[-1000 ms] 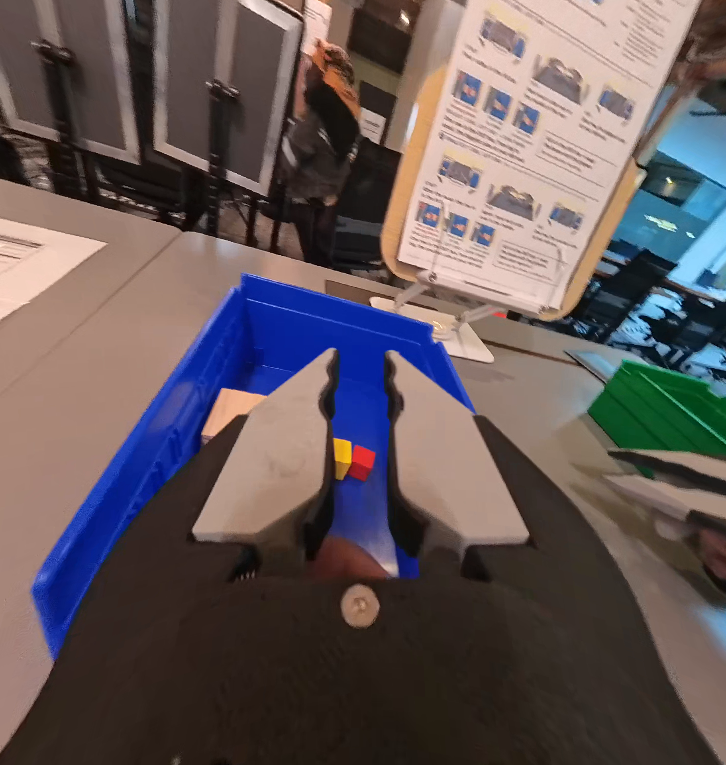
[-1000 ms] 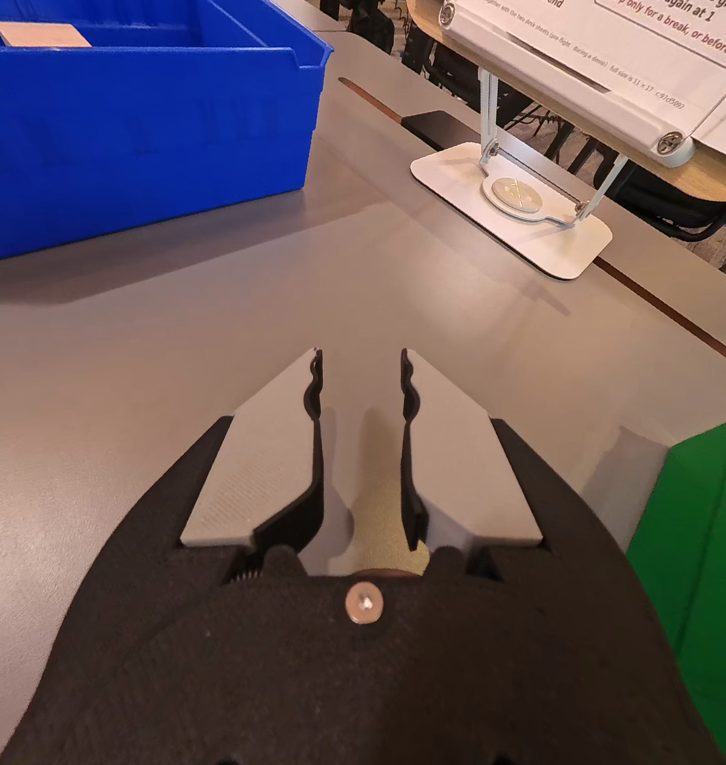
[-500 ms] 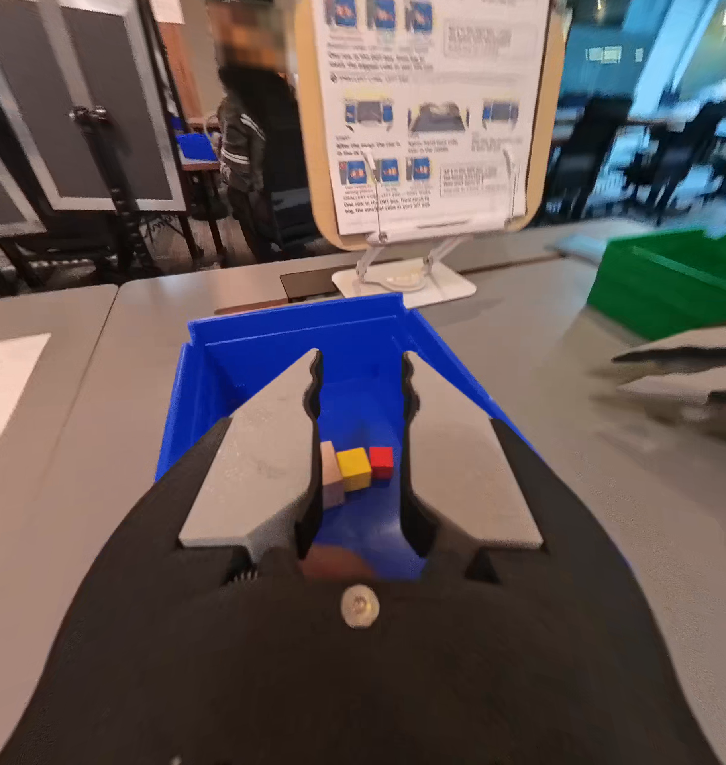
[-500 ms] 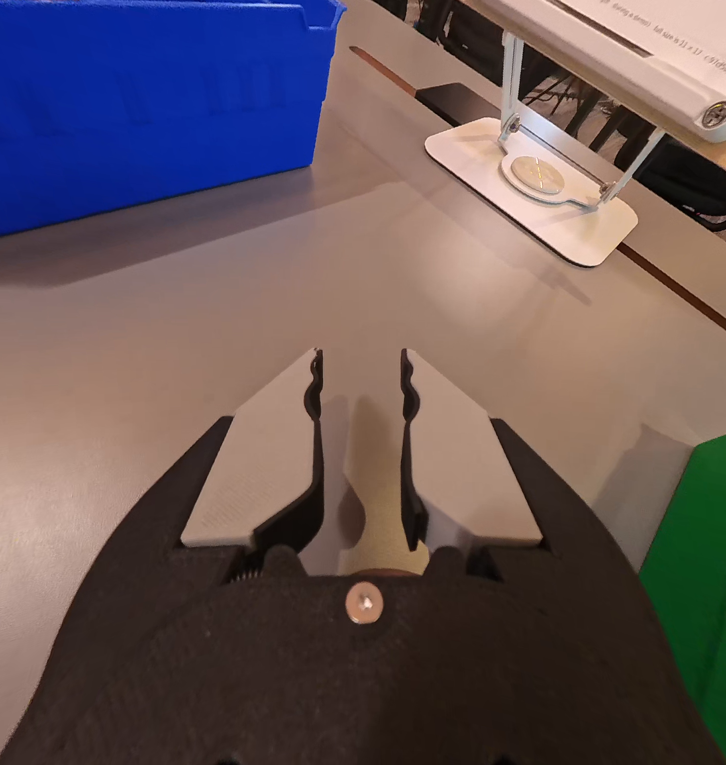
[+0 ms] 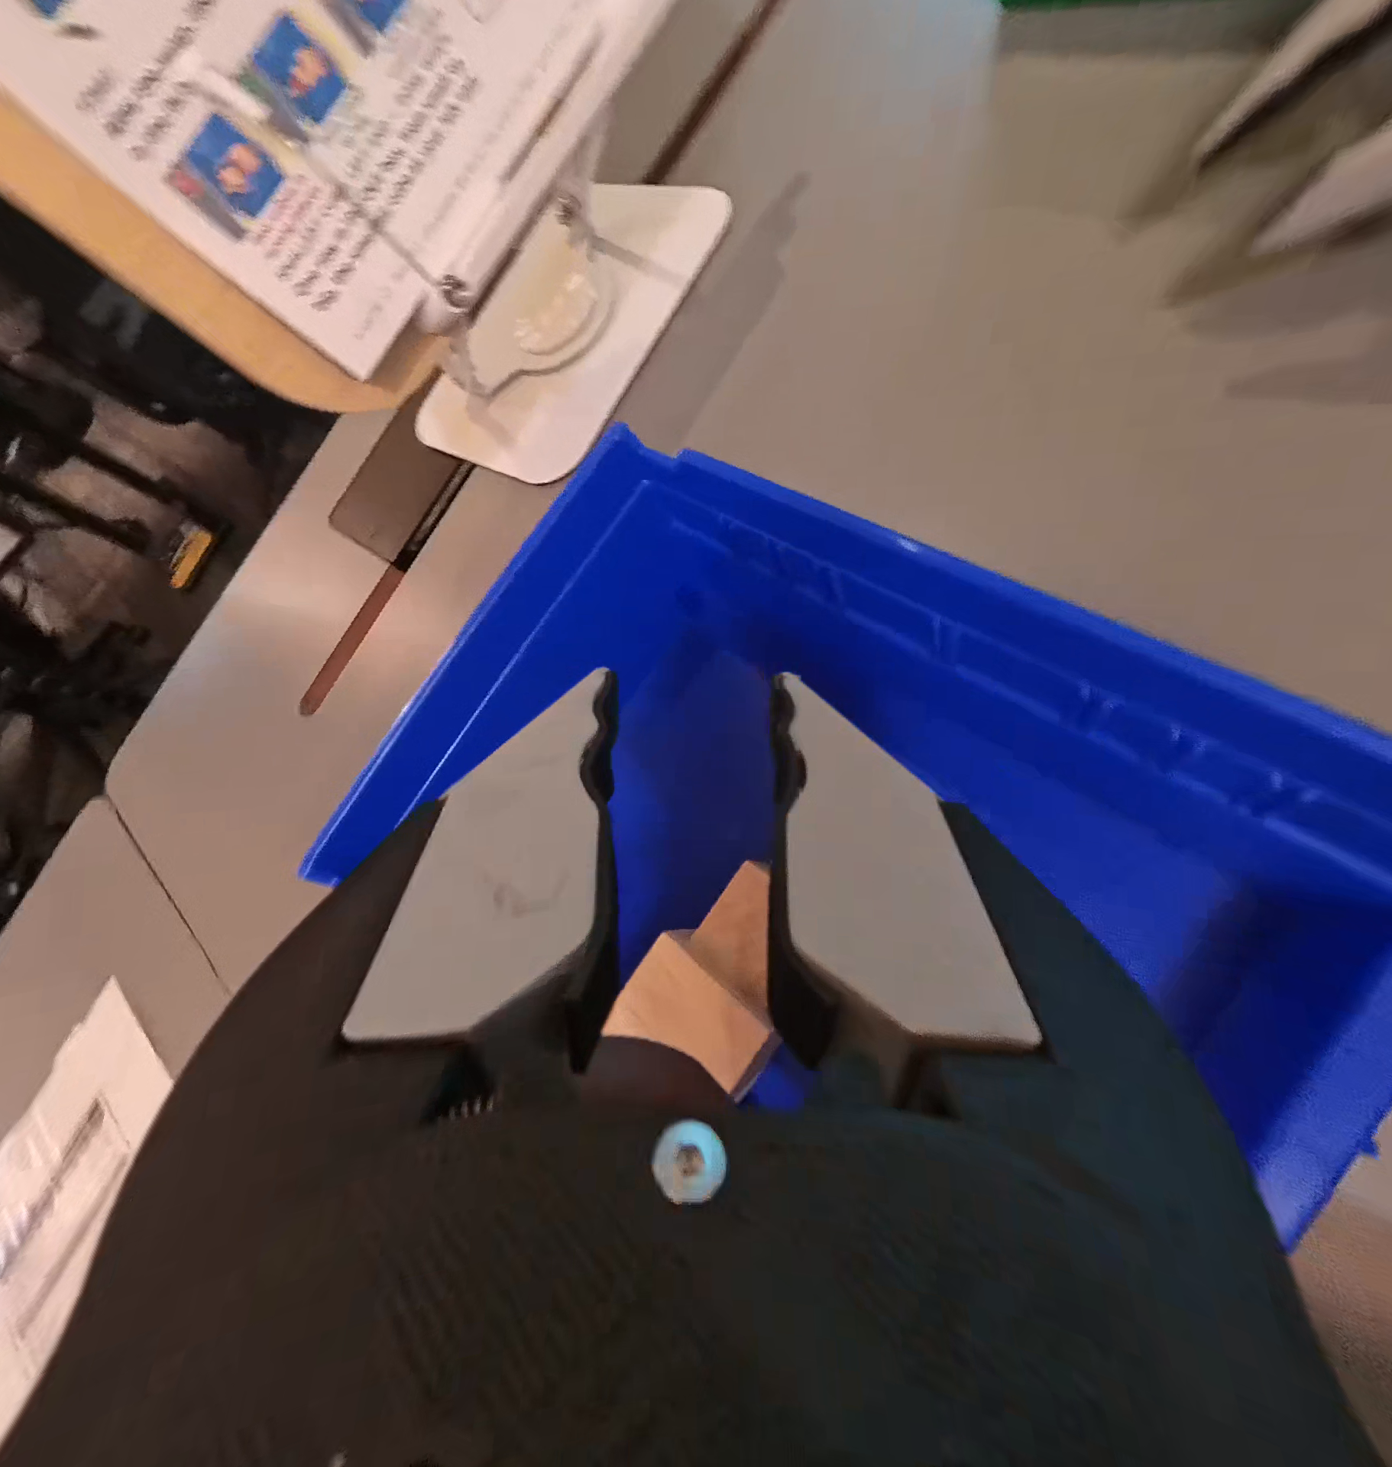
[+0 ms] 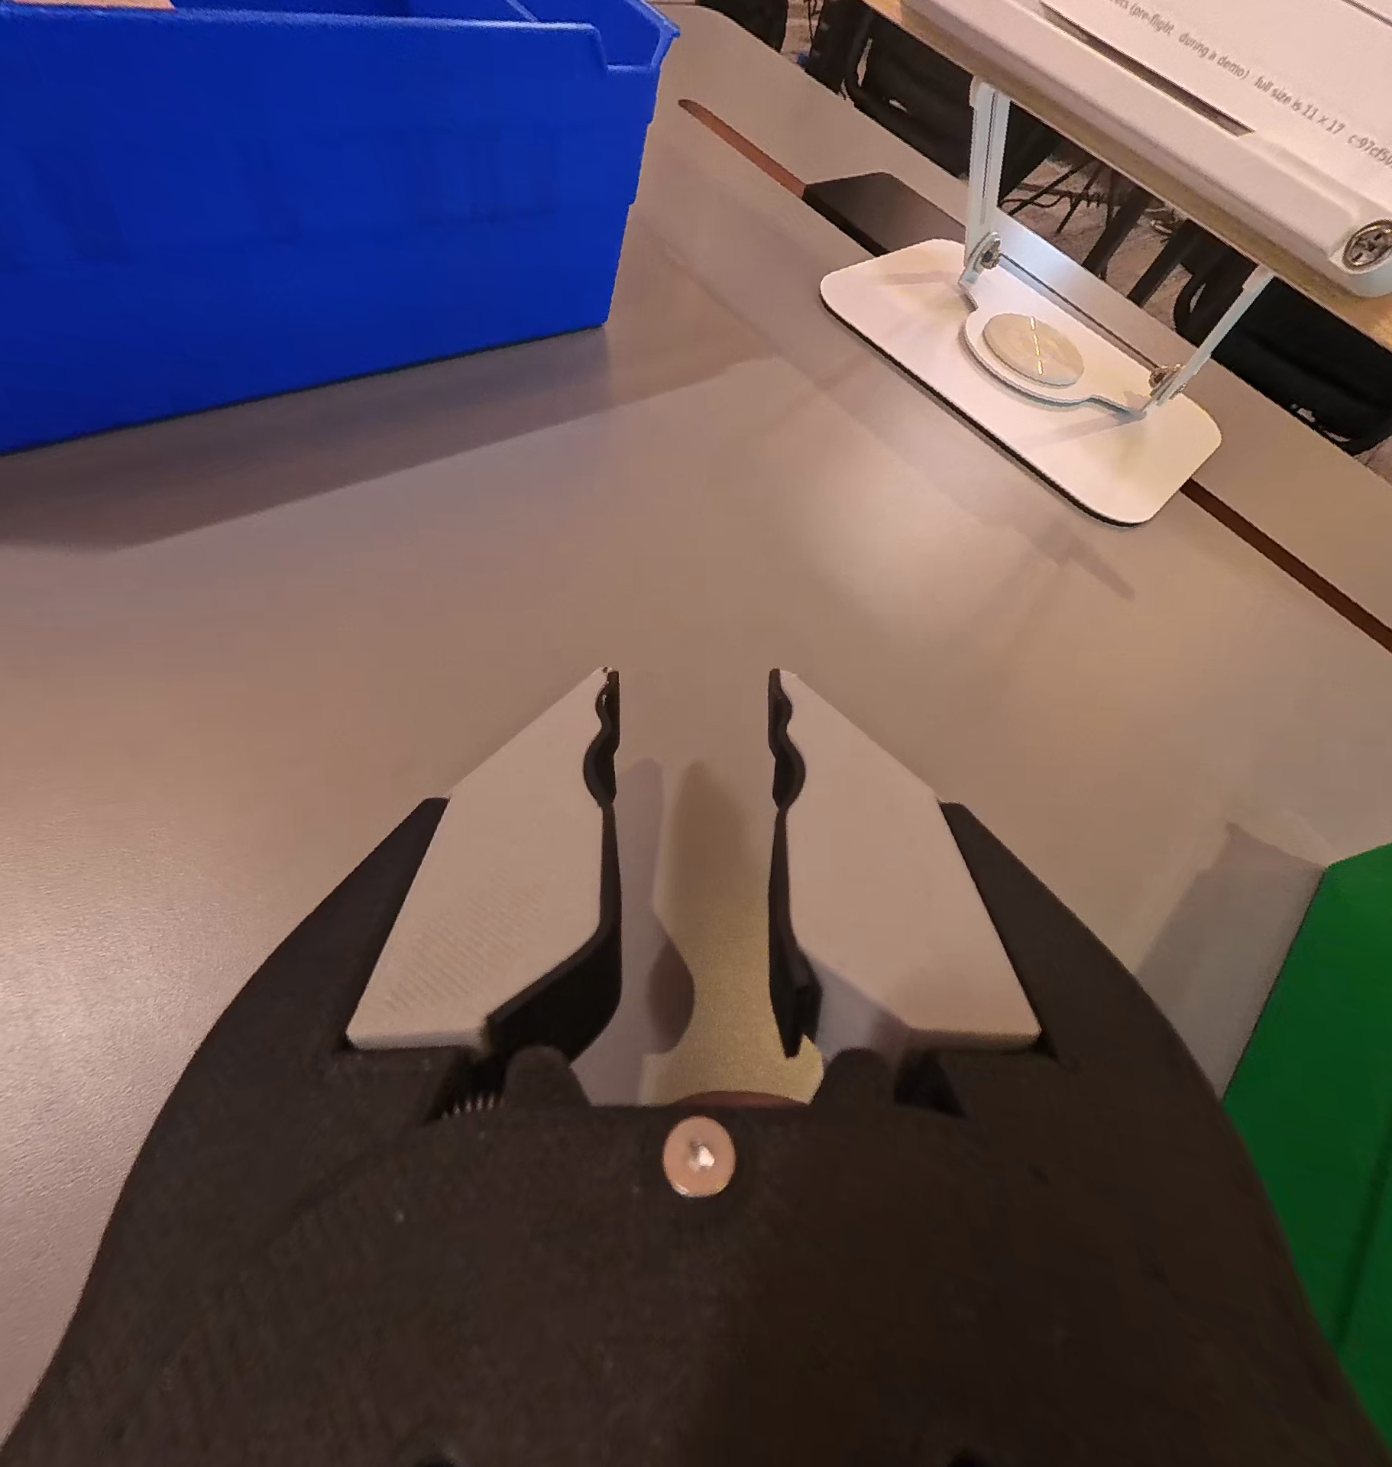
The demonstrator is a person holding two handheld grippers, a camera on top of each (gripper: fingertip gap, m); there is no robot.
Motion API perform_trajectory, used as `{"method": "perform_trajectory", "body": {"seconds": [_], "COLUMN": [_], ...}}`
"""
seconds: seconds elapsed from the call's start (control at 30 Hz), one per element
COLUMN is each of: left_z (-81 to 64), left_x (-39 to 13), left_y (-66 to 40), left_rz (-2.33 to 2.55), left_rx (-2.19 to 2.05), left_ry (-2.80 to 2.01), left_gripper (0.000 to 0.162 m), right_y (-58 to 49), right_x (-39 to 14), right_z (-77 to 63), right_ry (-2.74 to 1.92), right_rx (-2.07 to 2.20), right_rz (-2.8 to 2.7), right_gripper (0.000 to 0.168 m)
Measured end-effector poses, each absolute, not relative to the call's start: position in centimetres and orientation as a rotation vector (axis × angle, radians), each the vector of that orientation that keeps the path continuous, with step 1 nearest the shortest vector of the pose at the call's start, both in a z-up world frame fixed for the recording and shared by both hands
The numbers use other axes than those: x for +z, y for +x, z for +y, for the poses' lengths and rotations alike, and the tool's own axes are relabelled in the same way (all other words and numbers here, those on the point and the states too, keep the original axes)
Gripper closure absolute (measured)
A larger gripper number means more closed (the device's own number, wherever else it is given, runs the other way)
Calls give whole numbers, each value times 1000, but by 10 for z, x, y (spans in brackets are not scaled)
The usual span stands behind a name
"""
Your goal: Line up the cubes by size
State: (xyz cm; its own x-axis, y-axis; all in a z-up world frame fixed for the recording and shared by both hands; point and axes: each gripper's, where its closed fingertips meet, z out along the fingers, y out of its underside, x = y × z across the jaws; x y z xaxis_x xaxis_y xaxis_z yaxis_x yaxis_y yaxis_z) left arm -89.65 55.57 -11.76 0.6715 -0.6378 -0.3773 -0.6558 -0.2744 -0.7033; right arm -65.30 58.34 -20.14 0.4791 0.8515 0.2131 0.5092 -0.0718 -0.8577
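Since half a second ago the left gripper [image 5: 689, 691] has swung over the blue bin [image 5: 1074, 698], jaws apart and empty above the wooden cube [image 5: 701, 1000] at six o'clock (right gripper [image 6: 691, 687] idle, jaws apart), so picking has begun; next, descend and close.

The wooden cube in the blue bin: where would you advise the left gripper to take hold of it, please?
Probably from above, fingers on two opposite flat side faces of the wooden cube. It sits turned corner-on between the open left gripper fingers inside the bin, so twist the wrist to square up first.
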Motion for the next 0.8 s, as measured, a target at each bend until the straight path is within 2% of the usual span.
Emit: {"method": "perform_trajectory", "body": {"seconds": [0.23,0.5,0.7,0.73,0.8], "left_z": [545,542,543,542,545], "left_x": [-171,-223,-243,-243,-244], "left_y": [-900,-915,-904,-902,-899], "left_rz": [1450,1792,1845,1850,1834], "left_rx": [152,340,277,255,243], "left_ry": [-2059,-2228,-2217,-2214,-2201], "left_gripper": [122,101,108,116,119], "right_y": [-656,-656,-659,-659,-659], "right_x": [-201,-202,-204,-205,-206], "right_z": [580,579,576,576,575], "right_ry": [-1726,-1740,-1741,-1742,-1743], "right_rx": [452,484,486,486,487], "right_rz": [-1177,-1170,-1190,-1193,-1195], "right_gripper": [134,134,133,133,133]}}
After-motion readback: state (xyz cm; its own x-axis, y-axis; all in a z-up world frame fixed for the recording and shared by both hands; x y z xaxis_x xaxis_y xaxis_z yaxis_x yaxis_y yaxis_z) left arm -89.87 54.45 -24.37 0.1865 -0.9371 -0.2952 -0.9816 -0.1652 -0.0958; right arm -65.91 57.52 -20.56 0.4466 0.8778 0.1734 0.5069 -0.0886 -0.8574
